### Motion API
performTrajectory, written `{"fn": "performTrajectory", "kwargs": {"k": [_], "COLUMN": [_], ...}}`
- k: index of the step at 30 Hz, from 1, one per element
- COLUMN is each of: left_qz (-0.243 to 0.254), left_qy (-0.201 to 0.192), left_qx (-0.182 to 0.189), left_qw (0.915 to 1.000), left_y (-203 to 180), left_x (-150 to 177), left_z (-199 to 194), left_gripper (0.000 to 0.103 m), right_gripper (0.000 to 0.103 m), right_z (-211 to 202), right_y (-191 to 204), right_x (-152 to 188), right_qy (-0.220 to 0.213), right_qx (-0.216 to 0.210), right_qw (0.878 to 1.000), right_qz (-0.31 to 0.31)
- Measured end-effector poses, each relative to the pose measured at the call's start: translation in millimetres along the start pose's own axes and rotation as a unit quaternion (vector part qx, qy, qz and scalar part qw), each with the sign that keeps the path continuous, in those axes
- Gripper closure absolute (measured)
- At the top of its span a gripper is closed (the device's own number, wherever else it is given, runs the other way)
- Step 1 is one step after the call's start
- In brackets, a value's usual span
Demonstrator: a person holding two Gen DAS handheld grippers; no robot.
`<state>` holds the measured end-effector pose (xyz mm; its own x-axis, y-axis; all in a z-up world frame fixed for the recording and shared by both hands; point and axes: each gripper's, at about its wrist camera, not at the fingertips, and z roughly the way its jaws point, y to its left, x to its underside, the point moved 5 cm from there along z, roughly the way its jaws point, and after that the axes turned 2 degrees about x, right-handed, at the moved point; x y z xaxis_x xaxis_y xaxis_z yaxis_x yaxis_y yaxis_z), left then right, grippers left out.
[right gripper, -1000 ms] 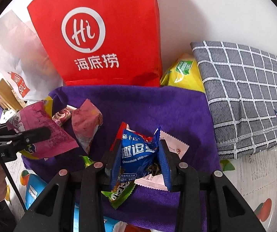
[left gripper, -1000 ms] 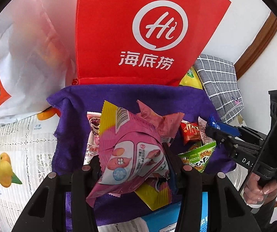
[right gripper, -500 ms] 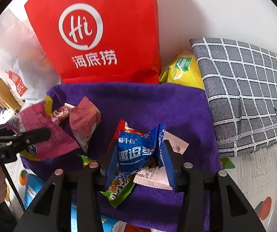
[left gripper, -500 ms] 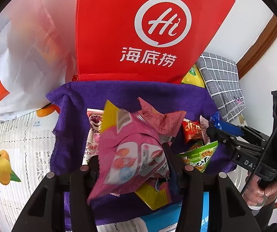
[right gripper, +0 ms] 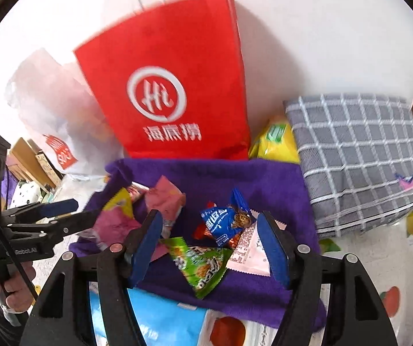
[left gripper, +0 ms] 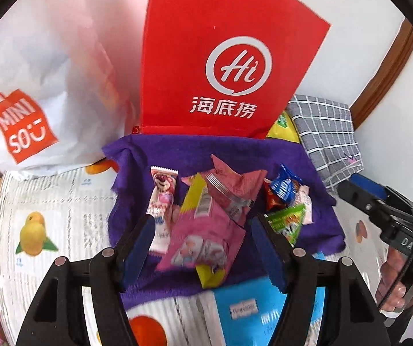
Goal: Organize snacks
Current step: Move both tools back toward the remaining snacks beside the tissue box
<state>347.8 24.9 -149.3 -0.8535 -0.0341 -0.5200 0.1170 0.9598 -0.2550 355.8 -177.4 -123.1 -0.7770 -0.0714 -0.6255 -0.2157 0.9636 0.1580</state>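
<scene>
Right wrist: one blue snack packet [right gripper: 225, 223].

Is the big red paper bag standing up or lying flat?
Standing upright: the red paper bag rises behind the purple cloth, its handles on top.

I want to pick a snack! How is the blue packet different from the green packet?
The blue packet is puffy with twisted ends, while the green packet is a flat, pointed triangle. The blue packet shows a cookie picture; the green packet has black-and-white lettering. The blue packet lies farther back, towards the red bag; the green packet lies nearer the camera. Both rest on the purple cloth, and no gripper holds either.
</scene>
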Motion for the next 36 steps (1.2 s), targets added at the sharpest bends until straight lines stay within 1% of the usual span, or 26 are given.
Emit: {"fn": "performTrajectory", "kwargs": {"k": [4, 8, 9, 11, 13, 18, 21, 23, 28, 36], "left_qz": [-0.001, 0.001, 0.002, 0.000, -0.002, -0.009, -0.009, -0.009, -0.016, -0.019], "left_qy": [-0.012, -0.025, -0.029, -0.033, -0.032, -0.030, -0.034, -0.037, -0.046, -0.055], "left_qx": [0.002, 0.001, 0.002, 0.004, 0.006, 0.014, 0.014, 0.011, 0.008, 0.007], "left_qw": [0.9999, 0.9997, 0.9996, 0.9994, 0.9995, 0.9994, 0.9993, 0.9992, 0.9988, 0.9983], "left_y": [-3.9, -12.1, -14.2, -17.3, -20.6, -23.4, -23.9, -24.0, -22.5, -21.7], "left_x": [14.8, 32.2, 37.3, 47.9, 60.2, 88.5, 102.2, 111.9, 132.0, 150.7], "left_z": [-23.3, -45.8, -51.5, -61.1, -68.3, -85.3, -95.8, -103.6, -120.1, -136.5], "left_gripper": [0.035, 0.035, 0.035, 0.035, 0.035, 0.035, 0.035, 0.035, 0.035, 0.035], "right_gripper": [0.035, 0.035, 0.035, 0.035, 0.035, 0.035, 0.035, 0.035, 0.035, 0.034], "right_z": [-27.7, -54.2, -59.8, -67.5, -73.7, -80.3, -85.9, -88.8, -87.2, -76.8], "right_y": [7.0, 8.9, 9.2, 10.6, 14.6, 21.7, 28.1, 35.5, 52.2, 64.9], "right_x": [14.1, 35.5, 41.9, 55.0, 73.2, 115.1, 133.1, 146.4, 173.7, 199.9], "right_qy": [-0.015, -0.027, -0.031, -0.027, -0.013, 0.017, 0.020, 0.023, 0.041, 0.059], "right_qx": [0.012, 0.055, 0.057, 0.049, 0.033, 0.016, 0.008, -0.006, -0.035, -0.051], "right_qw": [1.000, 0.998, 0.998, 0.998, 0.999, 1.000, 1.000, 0.999, 0.997, 0.994], "right_qz": [-0.012, -0.025, -0.021, -0.016, -0.019, -0.017, -0.021, -0.025, -0.046, -0.070]}}
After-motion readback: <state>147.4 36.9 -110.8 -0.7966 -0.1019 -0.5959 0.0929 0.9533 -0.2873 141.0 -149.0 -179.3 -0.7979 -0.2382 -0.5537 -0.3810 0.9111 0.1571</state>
